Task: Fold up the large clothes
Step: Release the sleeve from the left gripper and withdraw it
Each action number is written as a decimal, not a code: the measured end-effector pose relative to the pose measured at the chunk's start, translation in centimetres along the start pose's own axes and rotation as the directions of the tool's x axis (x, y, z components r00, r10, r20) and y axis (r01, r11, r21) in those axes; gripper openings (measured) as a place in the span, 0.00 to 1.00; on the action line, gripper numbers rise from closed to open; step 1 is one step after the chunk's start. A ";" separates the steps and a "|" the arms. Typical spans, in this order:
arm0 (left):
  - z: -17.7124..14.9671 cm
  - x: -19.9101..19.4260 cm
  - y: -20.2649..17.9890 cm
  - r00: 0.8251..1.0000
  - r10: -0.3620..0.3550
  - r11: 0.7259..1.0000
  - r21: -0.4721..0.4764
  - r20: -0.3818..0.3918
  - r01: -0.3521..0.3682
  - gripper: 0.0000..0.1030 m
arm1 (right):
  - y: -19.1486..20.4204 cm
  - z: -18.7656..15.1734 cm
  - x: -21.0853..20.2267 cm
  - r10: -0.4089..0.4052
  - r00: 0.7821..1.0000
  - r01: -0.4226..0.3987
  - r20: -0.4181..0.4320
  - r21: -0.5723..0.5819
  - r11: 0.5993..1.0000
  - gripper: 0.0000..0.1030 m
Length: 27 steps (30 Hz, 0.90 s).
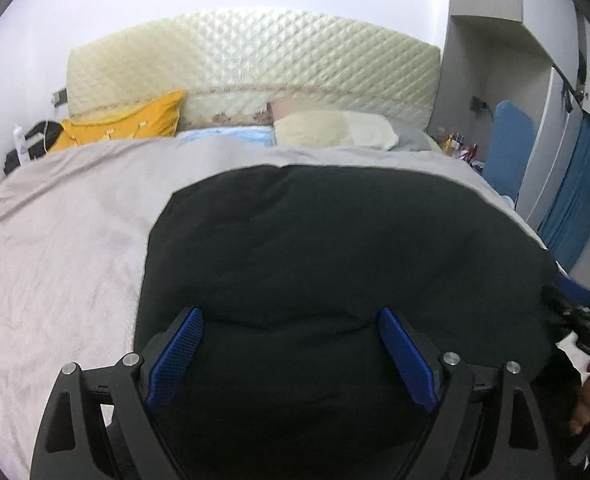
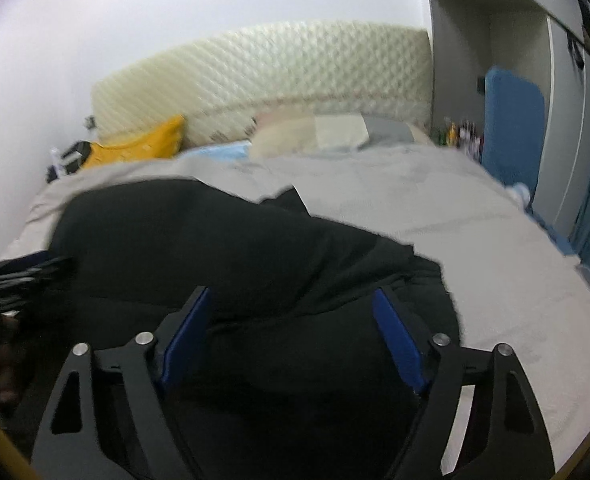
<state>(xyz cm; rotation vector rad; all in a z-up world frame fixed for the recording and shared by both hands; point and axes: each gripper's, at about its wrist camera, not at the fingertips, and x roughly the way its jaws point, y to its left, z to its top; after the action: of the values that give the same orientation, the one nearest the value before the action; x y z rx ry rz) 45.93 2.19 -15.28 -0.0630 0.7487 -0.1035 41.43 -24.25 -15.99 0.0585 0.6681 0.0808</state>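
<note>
Black garment spread flat on grey bedspread, right under and ahead of both grippers. Left gripper jaws spread, pinching nothing. Right gripper jaws spread too, above garment's folded edge, holding nothing.

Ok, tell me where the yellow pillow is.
In both wrist views the yellow pillow sits upper left, against the quilted headboard, beyond the grey bedcover.

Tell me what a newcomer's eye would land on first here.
A big black garment spread across the grey bedspread, filling the near middle. Both grippers, left and right, hang open over it, blue pads apart. Behind, a yellow pillow leans on the quilted cream headboard.
</note>
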 end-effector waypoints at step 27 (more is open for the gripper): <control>-2.2 0.8 -1.4 0.997 0.064 0.998 0.032 -0.051 -0.062 0.93 | -0.2 -3.1 1.2 0.062 0.998 -0.062 -0.021 -0.013 0.998 0.77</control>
<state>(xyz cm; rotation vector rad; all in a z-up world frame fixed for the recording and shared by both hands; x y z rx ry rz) 44.87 0.69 -17.29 -0.0075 0.7999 -0.0570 40.43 -24.25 -19.21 0.0655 0.6860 0.1454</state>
